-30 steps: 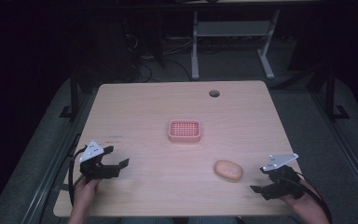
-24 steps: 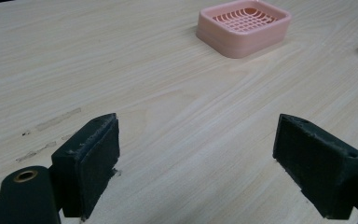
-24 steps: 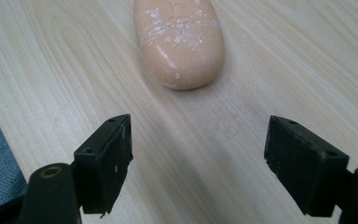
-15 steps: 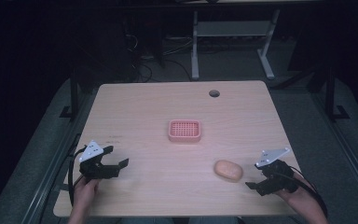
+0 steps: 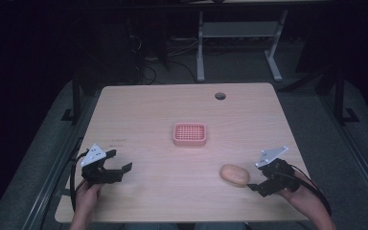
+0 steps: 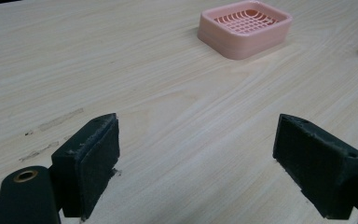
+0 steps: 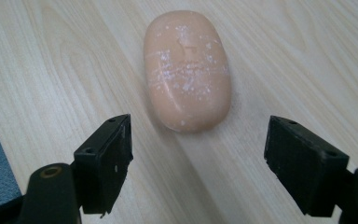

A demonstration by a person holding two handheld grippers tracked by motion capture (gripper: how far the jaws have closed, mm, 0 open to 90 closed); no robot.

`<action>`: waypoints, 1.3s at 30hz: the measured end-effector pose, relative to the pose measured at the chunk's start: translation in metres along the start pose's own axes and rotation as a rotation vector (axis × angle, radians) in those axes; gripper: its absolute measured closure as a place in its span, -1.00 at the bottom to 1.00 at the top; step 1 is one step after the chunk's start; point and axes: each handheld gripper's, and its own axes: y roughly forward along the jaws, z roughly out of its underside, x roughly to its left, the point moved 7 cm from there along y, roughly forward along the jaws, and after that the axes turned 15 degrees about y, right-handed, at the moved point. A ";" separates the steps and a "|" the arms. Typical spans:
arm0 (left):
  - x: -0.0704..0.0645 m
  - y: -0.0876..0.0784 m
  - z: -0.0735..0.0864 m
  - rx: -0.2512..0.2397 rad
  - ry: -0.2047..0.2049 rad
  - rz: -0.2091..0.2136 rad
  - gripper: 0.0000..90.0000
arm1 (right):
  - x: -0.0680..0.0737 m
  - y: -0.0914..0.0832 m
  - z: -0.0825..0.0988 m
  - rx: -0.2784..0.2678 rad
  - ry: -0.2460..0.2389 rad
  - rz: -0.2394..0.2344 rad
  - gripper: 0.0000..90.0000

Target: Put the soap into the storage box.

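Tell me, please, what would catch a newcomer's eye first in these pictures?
Probably the peach-coloured soap bar, speckled white, lying flat on the pale wooden table near its right front, just ahead of the right claw, whose jaws stand wide open and clear of it. Next, the pink slatted soap dish alone at the table's middle. The left claw, open too, rests near the left front.

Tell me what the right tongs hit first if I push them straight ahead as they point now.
Most likely the soap bar: it lies just ahead of the open right tongs, roughly centred between the jaws. Depth is hard to judge, but nothing else sits between them.
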 end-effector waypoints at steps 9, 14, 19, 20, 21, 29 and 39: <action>0.001 -0.001 0.000 0.002 0.007 -0.003 -0.68 | 0.003 0.004 -0.010 0.016 -0.042 0.008 -0.49; 0.001 -0.001 0.000 0.001 0.006 -0.003 -0.68 | 0.004 0.007 -0.013 0.024 -0.052 0.006 -0.49; 0.001 -0.001 0.000 -0.005 -0.003 -0.005 -0.68 | 0.008 0.011 -0.021 0.034 -0.072 -0.001 -0.49; 0.001 -0.001 0.000 -0.005 -0.003 -0.005 -0.68 | 0.008 0.011 -0.021 0.034 -0.072 -0.001 -0.49; 0.002 -0.002 0.000 -0.003 0.004 -0.003 -0.68 | 0.010 0.012 -0.024 0.043 -0.070 -0.006 -0.49; 0.003 -0.002 0.000 -0.006 -0.003 -0.006 -0.68 | 0.013 0.022 -0.034 0.066 -0.094 -0.010 -0.49; 0.002 -0.002 0.000 -0.004 -0.002 -0.002 -0.68 | 0.015 0.042 -0.041 0.136 -0.105 -0.009 -0.49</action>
